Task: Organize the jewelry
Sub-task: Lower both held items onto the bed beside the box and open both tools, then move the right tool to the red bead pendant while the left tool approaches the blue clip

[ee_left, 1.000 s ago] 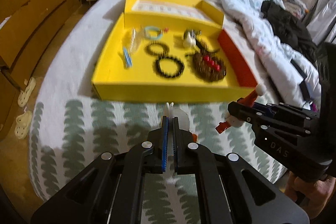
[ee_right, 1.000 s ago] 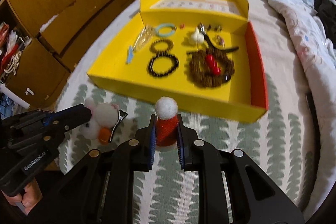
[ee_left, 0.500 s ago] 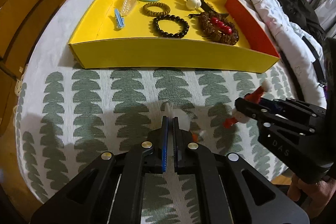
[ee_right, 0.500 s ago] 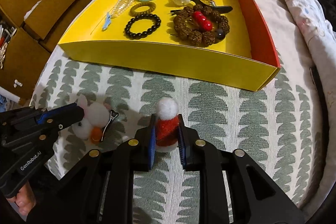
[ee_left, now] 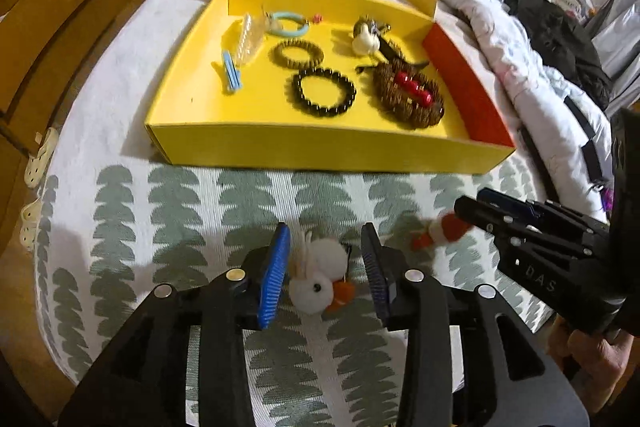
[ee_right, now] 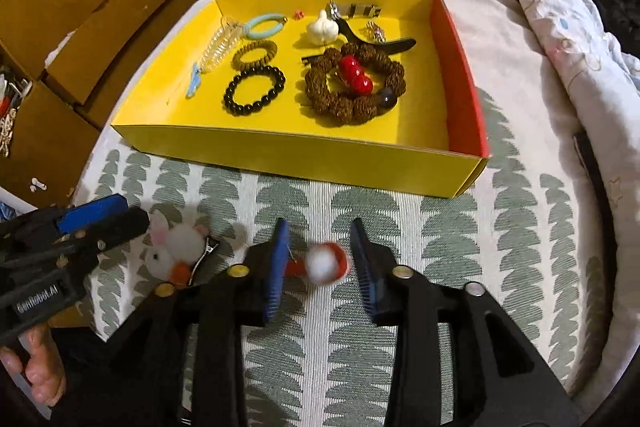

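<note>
Low in both frames, each gripper has just been opening. The left gripper (ee_left: 325, 251) straddles a white bunny clip (ee_left: 320, 277), released; the right gripper (ee_right: 319, 247) straddles a red pom-pom clip (ee_right: 326, 263), released.

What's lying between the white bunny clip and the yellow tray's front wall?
Nothing: in the left wrist view only bare leaf-patterned bedspread separates the white bunny clip from the yellow tray.

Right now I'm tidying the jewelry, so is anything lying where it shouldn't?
Yes: two hair clips lie on the bedspread, outside the yellow box: a white bunny clip and a red-and-white pompom clip.
</note>
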